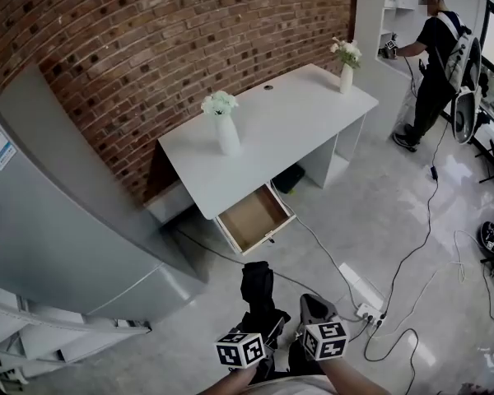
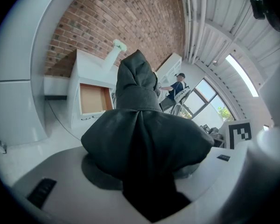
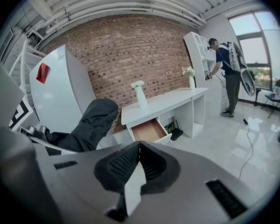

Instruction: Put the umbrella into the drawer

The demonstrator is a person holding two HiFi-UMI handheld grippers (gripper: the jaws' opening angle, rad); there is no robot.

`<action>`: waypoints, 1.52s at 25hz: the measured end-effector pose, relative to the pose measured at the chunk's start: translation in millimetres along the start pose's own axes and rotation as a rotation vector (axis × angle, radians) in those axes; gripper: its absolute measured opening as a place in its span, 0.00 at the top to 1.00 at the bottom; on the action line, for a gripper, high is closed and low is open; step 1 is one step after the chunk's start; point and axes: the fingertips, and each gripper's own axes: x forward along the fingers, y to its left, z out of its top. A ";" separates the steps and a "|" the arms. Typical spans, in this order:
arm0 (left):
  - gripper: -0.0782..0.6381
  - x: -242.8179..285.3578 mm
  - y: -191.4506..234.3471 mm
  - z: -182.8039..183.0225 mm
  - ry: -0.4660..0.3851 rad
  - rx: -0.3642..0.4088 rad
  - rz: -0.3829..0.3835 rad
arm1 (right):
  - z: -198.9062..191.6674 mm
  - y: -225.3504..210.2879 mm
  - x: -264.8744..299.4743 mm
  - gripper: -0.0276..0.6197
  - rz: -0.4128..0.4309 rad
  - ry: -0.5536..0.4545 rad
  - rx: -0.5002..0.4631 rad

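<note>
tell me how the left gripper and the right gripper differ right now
The left gripper is clamped on the black folded umbrella; the right gripper holds nothing. The left gripper's jaws stand apart around the umbrella, while the right gripper's jaws are closed together. Both are side by side, aimed toward the open drawer.

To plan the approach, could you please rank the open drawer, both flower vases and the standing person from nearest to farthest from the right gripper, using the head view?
1. Open drawer, below the desk front.
2. Near vase, desk's left end.
3. Far vase, desk's right end.
4. Person, top right by the shelves.
</note>
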 end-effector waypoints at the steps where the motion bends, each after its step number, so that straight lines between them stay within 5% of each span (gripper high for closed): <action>1: 0.55 3.2 -2.2 2.8 0.005 0.003 0.008 | 4.9 -2.9 4.2 0.93 0.008 -0.004 -0.001; 23: 0.55 106.0 -37.3 60.4 -0.077 -0.074 0.179 | 54.3 -74.6 78.6 0.93 0.283 0.060 -0.085; 38: 0.55 115.4 -13.2 83.8 -0.095 -0.078 0.189 | 70.1 -63.2 95.3 0.93 0.287 0.064 -0.169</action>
